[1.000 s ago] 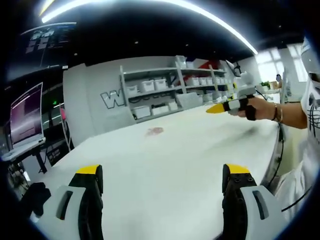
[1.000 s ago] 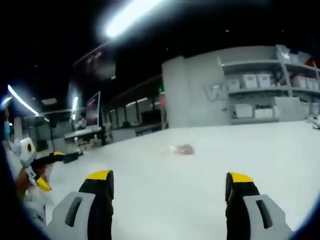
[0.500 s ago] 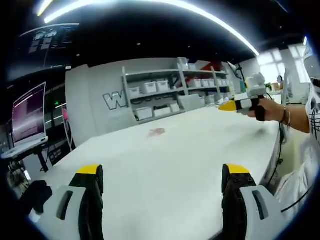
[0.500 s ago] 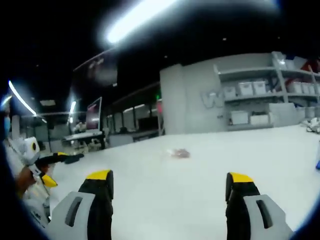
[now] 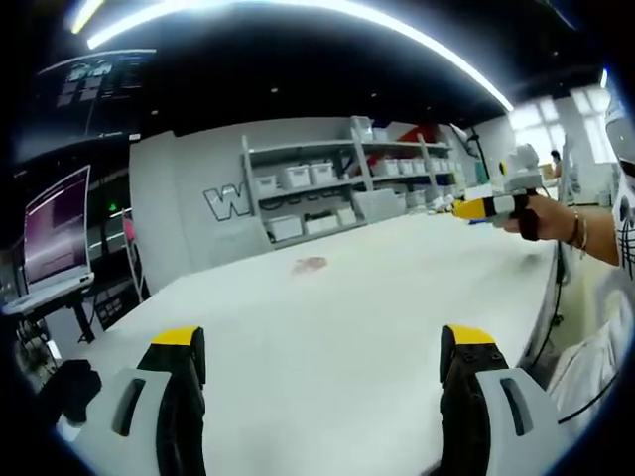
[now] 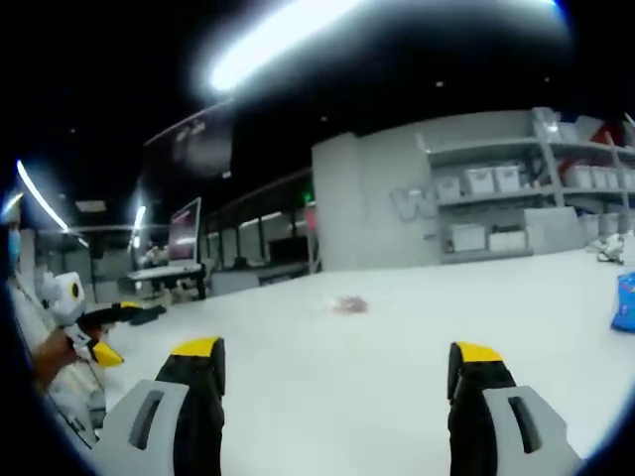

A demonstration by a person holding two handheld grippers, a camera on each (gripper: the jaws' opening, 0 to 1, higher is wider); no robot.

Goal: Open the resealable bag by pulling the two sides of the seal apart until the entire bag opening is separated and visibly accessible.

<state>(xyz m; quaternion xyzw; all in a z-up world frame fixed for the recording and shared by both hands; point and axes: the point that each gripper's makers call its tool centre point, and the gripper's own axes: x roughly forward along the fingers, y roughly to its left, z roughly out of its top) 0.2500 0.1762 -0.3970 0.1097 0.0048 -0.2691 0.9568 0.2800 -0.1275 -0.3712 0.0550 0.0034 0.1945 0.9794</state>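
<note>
Far across the white table [image 5: 347, 327], the bag waits and both my grippers are empty.

From the left: my left gripper [image 5: 322, 342] has its yellow-tipped jaws spread wide over bare tabletop, and my right gripper [image 6: 335, 355] likewise stands apart, holding nothing. The resealable bag [image 5: 311, 264] lies flat, well ahead of both, a small pinkish smear in the left gripper view and again [image 6: 348, 304] in the right gripper view; it is too small and blurred for me to tell where the seal runs or whether it is shut. My worry is the approach: coming in low on a thin film lying flat, I could shove the bag along the table or pinch both walls together, not one side of the seal each. A blue packet [image 6: 625, 300] sits at the far right edge.
</note>
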